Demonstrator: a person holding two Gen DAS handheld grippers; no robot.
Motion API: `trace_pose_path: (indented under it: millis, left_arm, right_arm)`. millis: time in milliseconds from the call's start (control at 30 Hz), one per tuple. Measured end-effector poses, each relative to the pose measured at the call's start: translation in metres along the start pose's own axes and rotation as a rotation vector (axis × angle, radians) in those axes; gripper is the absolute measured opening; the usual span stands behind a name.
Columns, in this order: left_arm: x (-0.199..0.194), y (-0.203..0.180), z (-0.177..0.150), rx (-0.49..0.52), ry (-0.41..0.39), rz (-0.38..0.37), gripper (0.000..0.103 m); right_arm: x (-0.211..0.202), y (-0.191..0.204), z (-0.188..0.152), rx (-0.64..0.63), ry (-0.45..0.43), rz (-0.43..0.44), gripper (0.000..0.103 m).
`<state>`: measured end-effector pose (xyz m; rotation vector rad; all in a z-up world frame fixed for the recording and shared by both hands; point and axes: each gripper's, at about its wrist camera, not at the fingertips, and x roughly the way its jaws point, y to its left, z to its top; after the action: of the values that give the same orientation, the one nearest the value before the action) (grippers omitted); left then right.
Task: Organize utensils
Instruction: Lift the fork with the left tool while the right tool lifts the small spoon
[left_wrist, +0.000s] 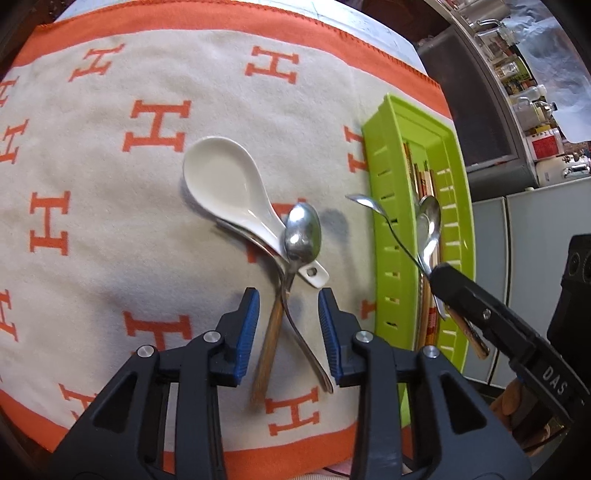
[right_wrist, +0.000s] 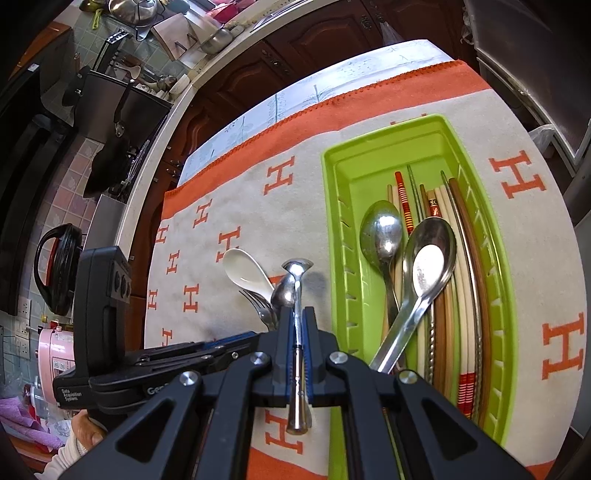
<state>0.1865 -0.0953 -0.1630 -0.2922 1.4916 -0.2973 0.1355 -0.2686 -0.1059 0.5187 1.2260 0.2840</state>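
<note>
metal spoons (right_wrist: 384, 236): 4 | ceramic spoon (left_wrist: 225, 181): 1 | fork (right_wrist: 260, 306): 1 | tray (right_wrist: 340, 229): 1

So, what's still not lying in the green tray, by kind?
White ceramic spoon: 1
Metal spoons: 2, one on the cloth and one held in the right gripper
Fork: 1, partly under the ceramic spoon
Total: 4

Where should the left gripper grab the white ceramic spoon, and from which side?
Grip the white ceramic spoon by its narrow handle neck, from above, jaws across it. The bowl looks too wide, and the metal spoon lies over the handle end, so go just bowl-side of that overlap.
</note>
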Motion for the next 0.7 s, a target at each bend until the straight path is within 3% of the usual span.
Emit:
trace_pose_path:
  millis: [200,433,500,700]
  left_arm:
    - [0.003,0.0,0.005,-0.01,-0.025,0.042,0.029]
    - [0.017,-0.003,0.006,-0.029,-0.035,0.069,0.012]
    - [0.017,-0.005,0.005,-0.025,-0.058,0.073,0.003]
    - [0.002,0.004,0.0,-0.048,-0.102,0.048,0.0]
  right_arm:
    - [0.001,-0.001,-0.001,-0.003,0.003,0.007,0.004]
    - [0.0,-0.001,-0.001,-0.001,-0.002,0.009,0.004]
    - [0.0,-0.002,-0.001,0.002,-0.002,0.01,0.004]
    - [-0.001,-0.008,-0.001,0.015,-0.001,0.013,0.004]
